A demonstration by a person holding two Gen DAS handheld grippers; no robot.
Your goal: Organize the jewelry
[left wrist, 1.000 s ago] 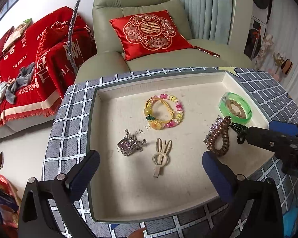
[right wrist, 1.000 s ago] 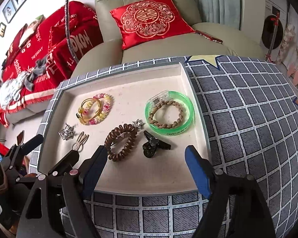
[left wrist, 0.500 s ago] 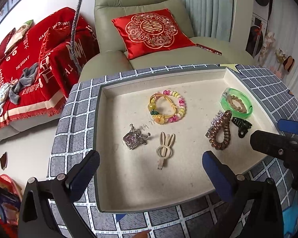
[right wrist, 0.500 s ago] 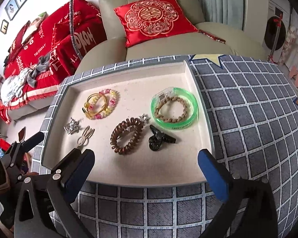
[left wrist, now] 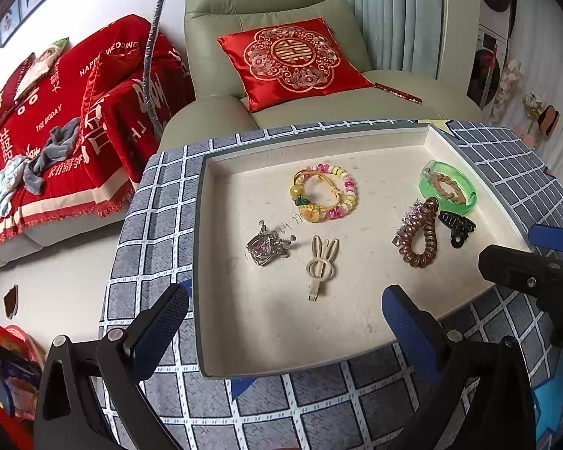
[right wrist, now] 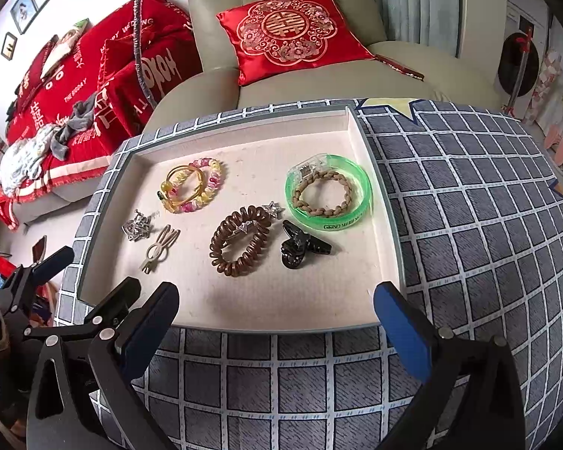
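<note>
A cream tray (left wrist: 200,225) sits on a grey checked cloth. In it lie a beaded bracelet (left wrist: 343,187), a silver brooch (left wrist: 266,249), a beige rabbit-shaped clip (left wrist: 320,267), a brown spiral hair tie (right wrist: 236,268), a black claw clip (right wrist: 300,247) and a green bangle (right wrist: 330,223) ringing a braided tie. My right gripper (right wrist: 276,322) hangs open over the tray's near edge, short of the claw clip, holding nothing. My left gripper (left wrist: 281,322) is open at the tray's near left corner, also with nothing in it.
The checked cloth (right wrist: 469,225) spreads wide to the right of the tray. A green armchair (left wrist: 281,0) with a red cushion (left wrist: 292,60) stands just behind the table. A red-covered sofa (left wrist: 56,112) and bare floor lie to the left.
My right gripper has let go of the black claw clip, spread its jaws wider and drawn back toward the tray's near edge. The clip now rests beside the spiral tie.
</note>
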